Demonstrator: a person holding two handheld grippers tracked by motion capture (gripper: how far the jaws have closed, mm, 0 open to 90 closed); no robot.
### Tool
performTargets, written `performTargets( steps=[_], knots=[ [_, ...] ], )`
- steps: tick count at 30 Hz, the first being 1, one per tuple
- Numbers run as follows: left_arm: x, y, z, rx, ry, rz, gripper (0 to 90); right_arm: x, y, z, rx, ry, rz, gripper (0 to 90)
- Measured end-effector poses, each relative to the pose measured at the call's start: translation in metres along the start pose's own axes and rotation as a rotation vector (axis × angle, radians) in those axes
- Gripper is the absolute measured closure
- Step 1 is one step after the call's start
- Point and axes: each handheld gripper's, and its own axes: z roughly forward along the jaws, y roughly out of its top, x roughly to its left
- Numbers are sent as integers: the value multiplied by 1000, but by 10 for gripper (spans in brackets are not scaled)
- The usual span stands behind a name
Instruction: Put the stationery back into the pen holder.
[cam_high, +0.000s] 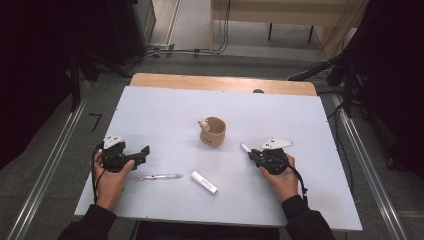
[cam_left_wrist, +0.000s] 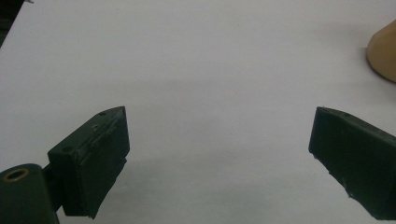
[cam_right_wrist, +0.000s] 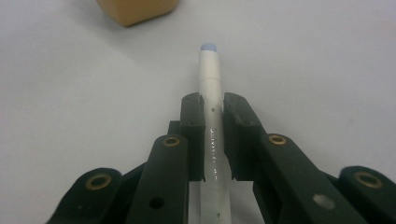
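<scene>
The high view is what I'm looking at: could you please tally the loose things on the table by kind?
Pens or markers: 3, the white pen in the right gripper, a clear pen, a white marker.
Tan cups: 1.
Total: 4.

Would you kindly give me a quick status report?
Right hand-held gripper shut on white pen. Left hand-held gripper open, empty. Tan round cup ahead, path clear.

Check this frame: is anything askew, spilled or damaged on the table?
Nothing stands out. The tan cup stands upright, a clear pen and a white tube lie loose, and the right claw grips a white pen. The left claw is open.
</scene>
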Motion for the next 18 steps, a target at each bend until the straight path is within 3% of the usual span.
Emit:
performTargets(
  steps=[4,8,9,13,18],
  knots=[
    [-8,1,-1,-3,-36,-2,60,2,7,-7,-49,18,15,772],
    [-22,4,-3,3,-114,-5,60,2,14,-13,-98,31,39,772],
    [-22,4,-3,3,-114,-5,60,2,16,-14,-109,34,42,772],
    [-40,9,-1,16,-196,-9,61,5,23,-18,-142,62,49,772],
    [-57,14,1,17,-251,2,69,10,31,-23,-174,78,45,772]
  ],
)
